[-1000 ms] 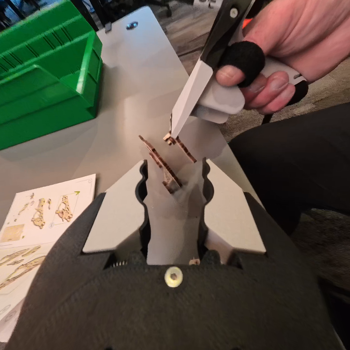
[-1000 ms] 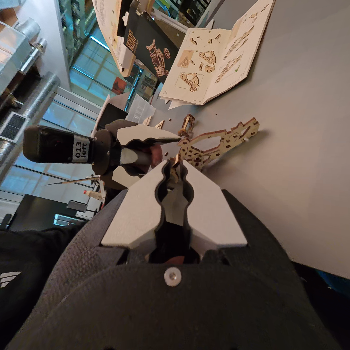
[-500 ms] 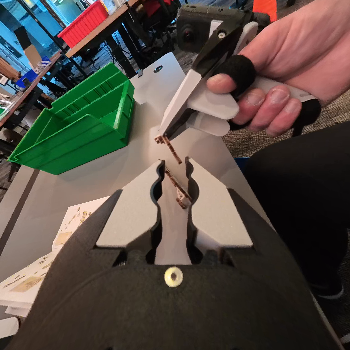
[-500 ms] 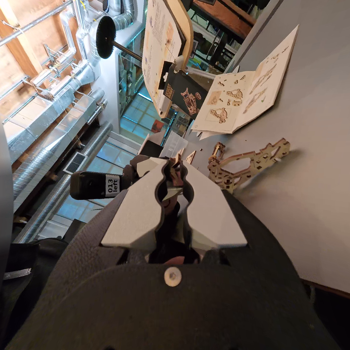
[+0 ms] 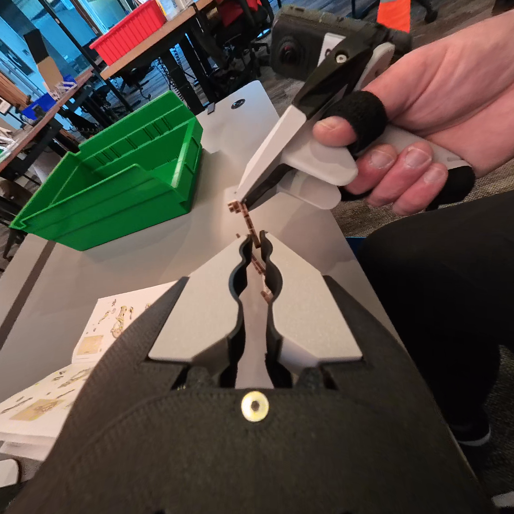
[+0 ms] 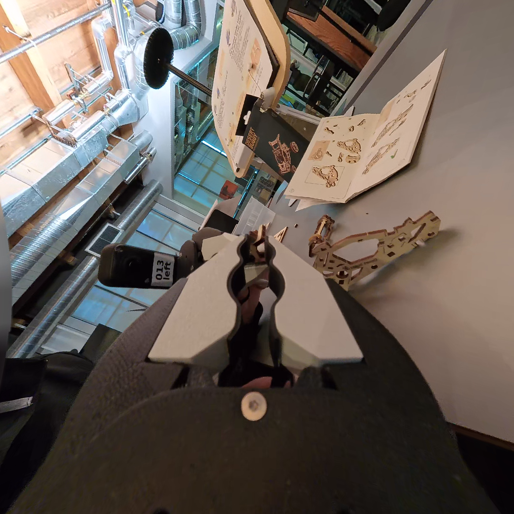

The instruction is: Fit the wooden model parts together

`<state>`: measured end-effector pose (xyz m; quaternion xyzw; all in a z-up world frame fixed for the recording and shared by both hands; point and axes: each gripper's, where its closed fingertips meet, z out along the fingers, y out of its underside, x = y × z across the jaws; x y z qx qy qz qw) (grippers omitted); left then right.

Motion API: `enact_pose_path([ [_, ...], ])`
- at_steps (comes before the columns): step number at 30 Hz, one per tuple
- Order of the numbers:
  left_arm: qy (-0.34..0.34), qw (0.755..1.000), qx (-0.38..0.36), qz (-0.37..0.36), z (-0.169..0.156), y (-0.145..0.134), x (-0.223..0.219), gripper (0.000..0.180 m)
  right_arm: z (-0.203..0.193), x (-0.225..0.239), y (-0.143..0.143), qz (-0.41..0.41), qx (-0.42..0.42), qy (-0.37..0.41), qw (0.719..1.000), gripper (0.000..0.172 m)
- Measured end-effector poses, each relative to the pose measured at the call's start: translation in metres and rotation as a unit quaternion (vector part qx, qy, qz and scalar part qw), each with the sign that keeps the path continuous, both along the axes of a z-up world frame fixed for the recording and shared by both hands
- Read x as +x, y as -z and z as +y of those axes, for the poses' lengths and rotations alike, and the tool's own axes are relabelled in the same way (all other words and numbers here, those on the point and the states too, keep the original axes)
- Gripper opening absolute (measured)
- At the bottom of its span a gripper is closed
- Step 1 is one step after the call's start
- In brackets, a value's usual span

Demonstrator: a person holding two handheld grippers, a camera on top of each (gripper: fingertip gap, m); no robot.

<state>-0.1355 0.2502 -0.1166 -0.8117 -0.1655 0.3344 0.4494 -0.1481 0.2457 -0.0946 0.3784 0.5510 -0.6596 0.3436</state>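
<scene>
Left wrist view: wooden part (image 5: 251,226) between both grippers' fingers (image 5: 289,267)

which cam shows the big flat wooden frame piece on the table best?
Right wrist view: the frame piece lies on the grey table beside the instruction booklet, its cutouts and outline visible. The left wrist view does not show it, only small wooden parts at the grippers.
</scene>
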Motion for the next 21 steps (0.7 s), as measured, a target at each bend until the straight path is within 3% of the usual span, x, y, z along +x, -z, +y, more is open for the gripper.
enact_pose_path([
  [1,-0.003,1.0,0.002,-0.002,-0.0012,-0.0001,-0.0009,0.003,0.0001,0.0001,0.0003,0.003,0.002,0.001,1.0,0.007],
  [9,-0.002,1.0,0.023,-0.016,-0.0026,-0.0028,-0.0008,0.001,0.0008,0.0013,-0.0023,0.018,0.008,0.004,1.0,0.009],
  [21,0.019,0.993,0.093,-0.073,-0.0016,-0.0067,0.0026,0.001,0.0022,0.0028,-0.0036,0.051,0.021,0.012,0.998,0.026],
])
